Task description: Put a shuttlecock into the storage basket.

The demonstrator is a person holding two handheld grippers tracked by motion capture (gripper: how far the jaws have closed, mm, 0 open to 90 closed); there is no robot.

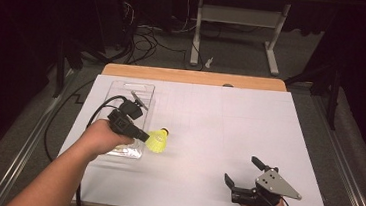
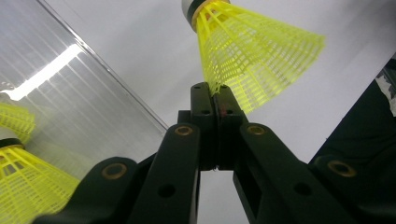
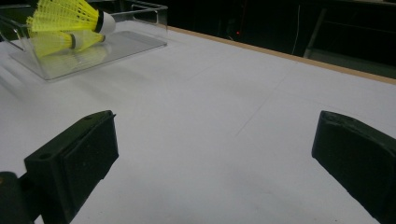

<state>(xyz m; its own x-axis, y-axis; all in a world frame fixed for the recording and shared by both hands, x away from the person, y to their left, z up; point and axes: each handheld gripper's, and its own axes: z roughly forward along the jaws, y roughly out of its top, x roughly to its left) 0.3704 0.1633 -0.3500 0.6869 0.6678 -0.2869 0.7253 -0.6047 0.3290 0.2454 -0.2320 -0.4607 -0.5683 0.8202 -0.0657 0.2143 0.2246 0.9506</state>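
Note:
A yellow shuttlecock (image 1: 158, 141) with a white cork tip hangs just right of a clear plastic tray (image 1: 131, 91) on the left side of the white table. My left gripper (image 1: 145, 136) is shut on the rim of its mesh skirt (image 2: 252, 51), with the jaws pressed together at the skirt's edge (image 2: 215, 92). A second yellow shuttlecock (image 3: 65, 42) lies inside the tray (image 3: 135, 44), also seen low at the left (image 2: 28, 179). The held shuttlecock (image 3: 65, 14) hangs above the one in the tray. My right gripper (image 1: 242, 169) rests open near the front edge, nothing between its jaws (image 3: 217, 135).
White paper (image 1: 229, 122) covers the table, with a wooden edge (image 1: 193, 77) at the back. Beyond the table are cables and a desk frame (image 1: 237, 32) on the floor. The left gripper's cable (image 1: 97, 113) loops off the table's left side.

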